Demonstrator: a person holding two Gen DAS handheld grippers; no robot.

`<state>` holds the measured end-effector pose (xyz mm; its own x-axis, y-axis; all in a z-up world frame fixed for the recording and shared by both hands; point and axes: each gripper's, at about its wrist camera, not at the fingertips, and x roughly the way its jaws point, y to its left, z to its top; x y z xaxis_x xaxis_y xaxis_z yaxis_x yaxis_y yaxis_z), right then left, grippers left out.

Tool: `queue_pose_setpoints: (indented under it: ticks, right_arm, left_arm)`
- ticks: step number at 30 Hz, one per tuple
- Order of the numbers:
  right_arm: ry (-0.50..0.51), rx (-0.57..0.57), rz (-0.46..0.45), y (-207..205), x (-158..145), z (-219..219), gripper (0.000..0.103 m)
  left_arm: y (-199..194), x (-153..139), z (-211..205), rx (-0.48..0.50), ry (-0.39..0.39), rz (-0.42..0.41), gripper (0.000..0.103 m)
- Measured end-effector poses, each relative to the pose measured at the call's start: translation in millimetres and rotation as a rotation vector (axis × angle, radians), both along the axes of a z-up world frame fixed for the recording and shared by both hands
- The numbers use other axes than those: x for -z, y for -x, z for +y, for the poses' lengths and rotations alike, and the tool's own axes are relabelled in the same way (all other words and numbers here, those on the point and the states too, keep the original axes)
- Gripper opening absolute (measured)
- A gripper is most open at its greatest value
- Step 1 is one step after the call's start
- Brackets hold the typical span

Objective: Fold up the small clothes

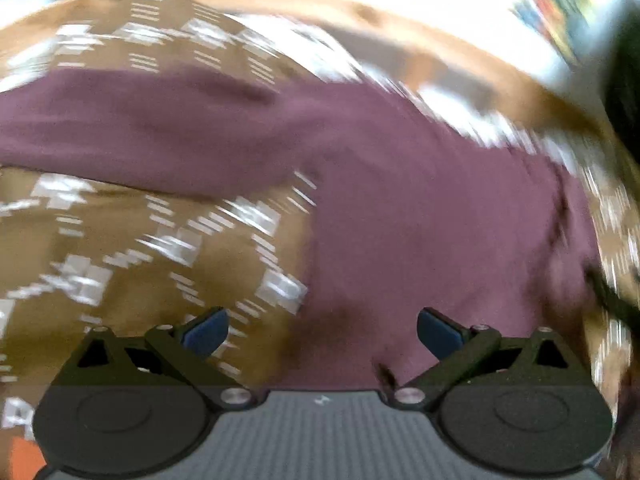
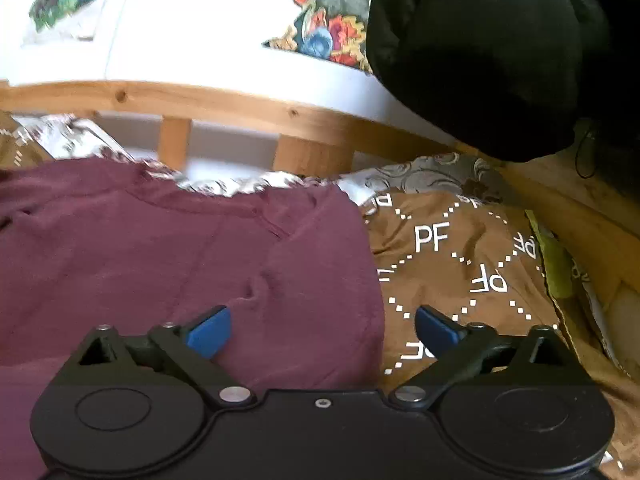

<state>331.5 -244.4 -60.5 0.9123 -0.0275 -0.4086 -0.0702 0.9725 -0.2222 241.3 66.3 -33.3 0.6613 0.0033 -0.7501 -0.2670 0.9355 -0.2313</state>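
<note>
A maroon shirt (image 2: 192, 264) lies spread on a brown cover (image 2: 460, 264) printed with white letters and dotted diamonds. Behind it runs a wooden frame (image 2: 224, 104), and a black bundle (image 2: 488, 52) sits at upper right.

In the right wrist view, the right gripper (image 2: 323, 330) hovers above the shirt's right edge. Its blue-padded jaws stand wide apart with nothing between them; the fabric lies below, untouched.

In the left wrist view, which is heavily blurred, the left gripper (image 1: 322, 330) is also spread wide and empty. It looks down on the shirt (image 1: 400, 208), where a sleeve-like arm of cloth stretches to the left across the cover (image 1: 120, 264).

The step in hand seems to fall between folds: neither gripper holds any cloth. The shirt does not yet look like a compact bundle. The next move likely calls for lowering a gripper to an edge or sleeve, pinching one layer cleanly, and carrying it across the body without dragging the rest.
</note>
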Motion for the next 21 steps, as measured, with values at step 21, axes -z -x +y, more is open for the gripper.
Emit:
queue_pose_setpoints:
  ticks: [21]
  right_arm:
    - [0.057,-0.314,-0.012,96.9,-20.3,76.5,0.102]
  left_arm:
    - [27.3,-29.6,215.9,-0.592,0.206,-0.091,0.096]
